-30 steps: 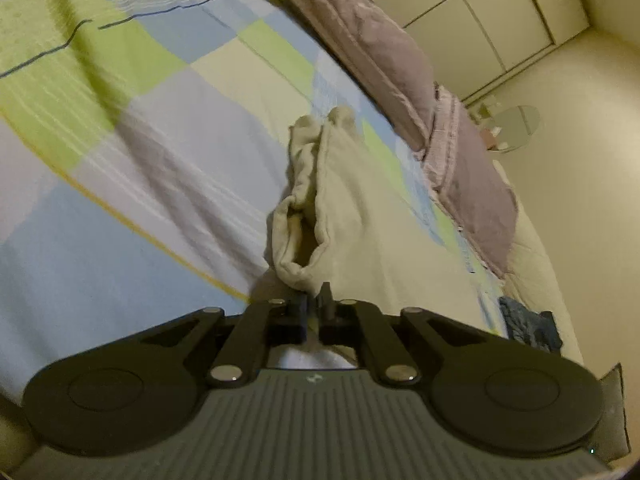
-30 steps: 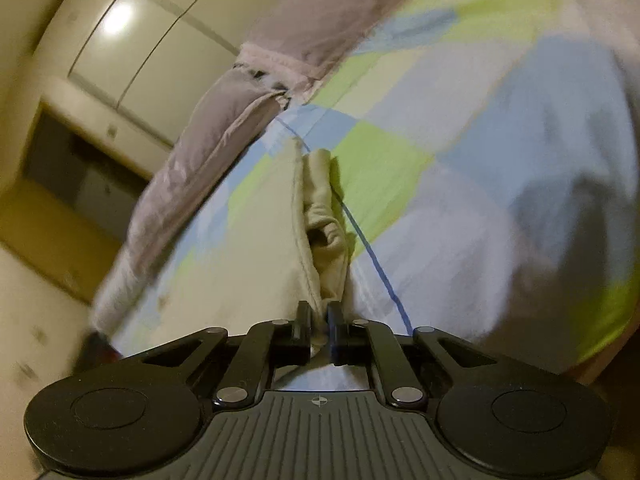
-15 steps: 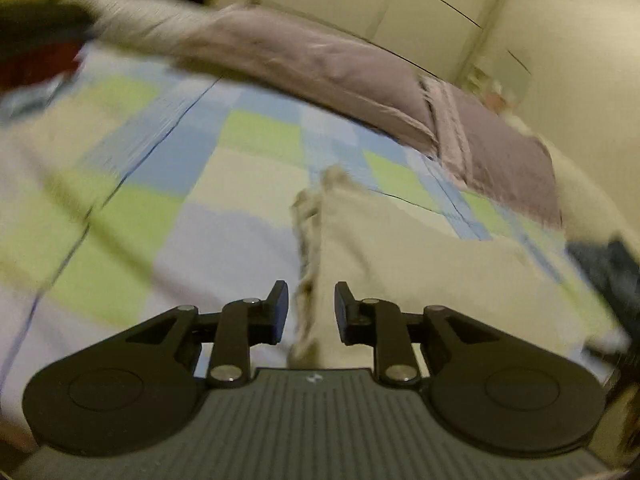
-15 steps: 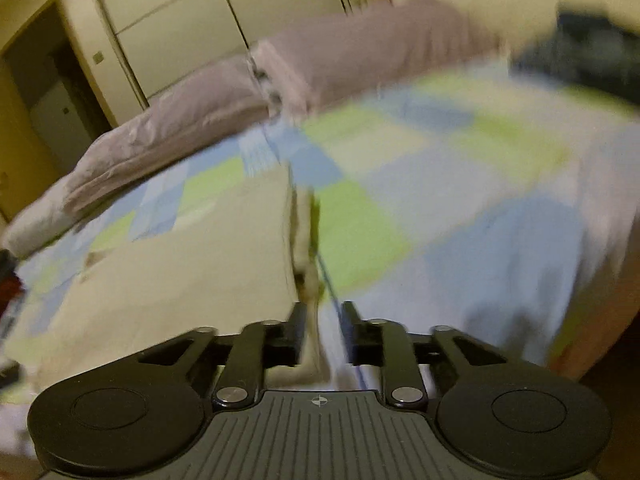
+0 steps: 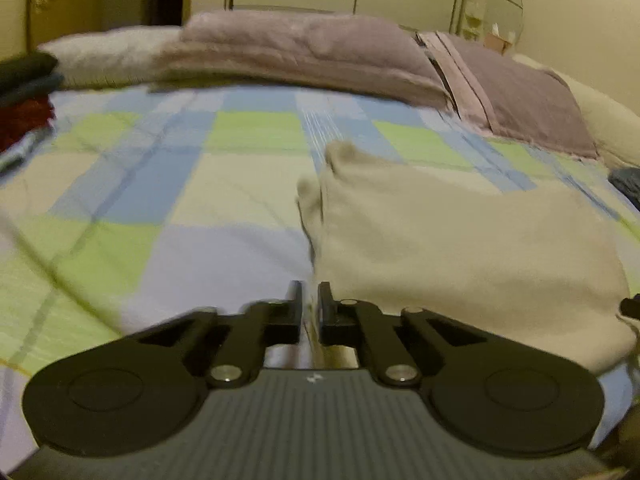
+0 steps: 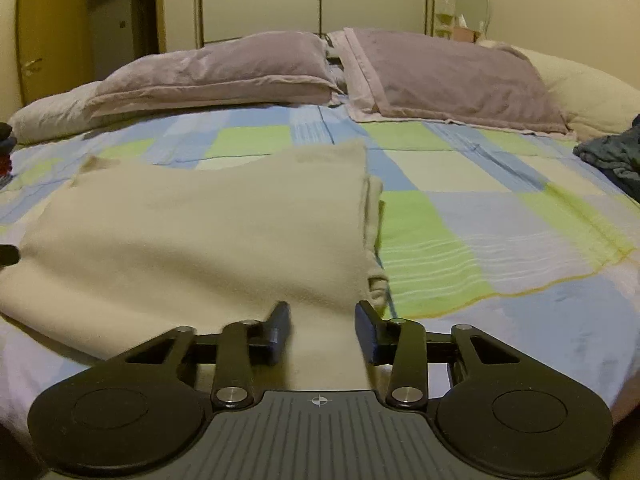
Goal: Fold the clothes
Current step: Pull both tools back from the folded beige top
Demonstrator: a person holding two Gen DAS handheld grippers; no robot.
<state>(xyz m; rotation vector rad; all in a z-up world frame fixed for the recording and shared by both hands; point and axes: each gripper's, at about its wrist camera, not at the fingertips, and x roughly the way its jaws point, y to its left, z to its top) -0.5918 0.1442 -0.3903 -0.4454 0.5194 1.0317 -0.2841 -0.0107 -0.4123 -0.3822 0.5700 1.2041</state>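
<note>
The cream garment (image 6: 200,232) now lies folded flat on the bed (image 6: 500,240), no longer pinched. Left gripper (image 5: 309,304) is closing on its near-left edge; right gripper (image 6: 322,326) closes slightly, jaws still apart over its corner.

Folded garment (image 6: 208,232) lies on bed cover (image 6: 480,240), dead ahead at 12 o'clock. Two pillows (image 6: 448,76) behind it along the bed head. Clothes stack (image 5: 24,96) on the bed at 9–10 o'clock, loose garment (image 6: 612,156) at 2–3. Wardrobe (image 6: 320,0) behind the pillows.
</note>
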